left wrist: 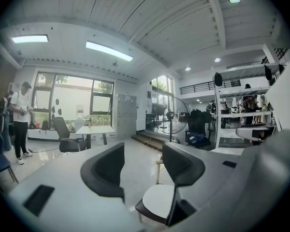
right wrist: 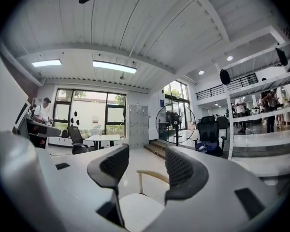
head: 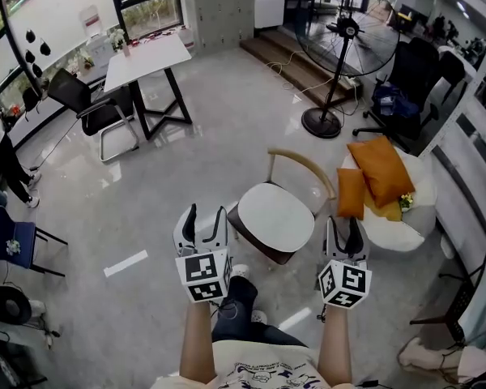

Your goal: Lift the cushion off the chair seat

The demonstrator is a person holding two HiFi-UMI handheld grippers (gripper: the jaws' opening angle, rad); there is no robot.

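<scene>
A: Grippers?

B: Left gripper (head: 204, 214): jaws apart, nothing between them. Its own view shows only floor (left wrist: 135, 161) and the chair (left wrist: 157, 202) past the gap. Right gripper (head: 343, 224): same, jaws wide and empty, with the chair's seat and curved wooden back in the gap.

A: Where do they sit against the chair?

B: In the head view, one gripper is at each near corner. The left is by the chair's left edge and the right by its right edge. Neither touches it. Both point away from the person, roughly level.

A: Cushion?

B: Two, both orange, neither on the chair. The big cushion (head: 381, 168) lies tilted across a white pouf (head: 421, 213) just right of the chair. The small cushion (head: 351, 193) stands on edge at the pouf's left side, touching the big one. Something yellow shows under them; can't tell what.

A: The chair seat itself?

B: Pale round top over a dark underside. Can't tell whether that top is a pad or the bare seat.

A: Surroundings?

B: Glossy grey floor. A standing fan (head: 340, 31) is beyond the pouf. A white table (head: 146, 59) is far off to the left.
</scene>
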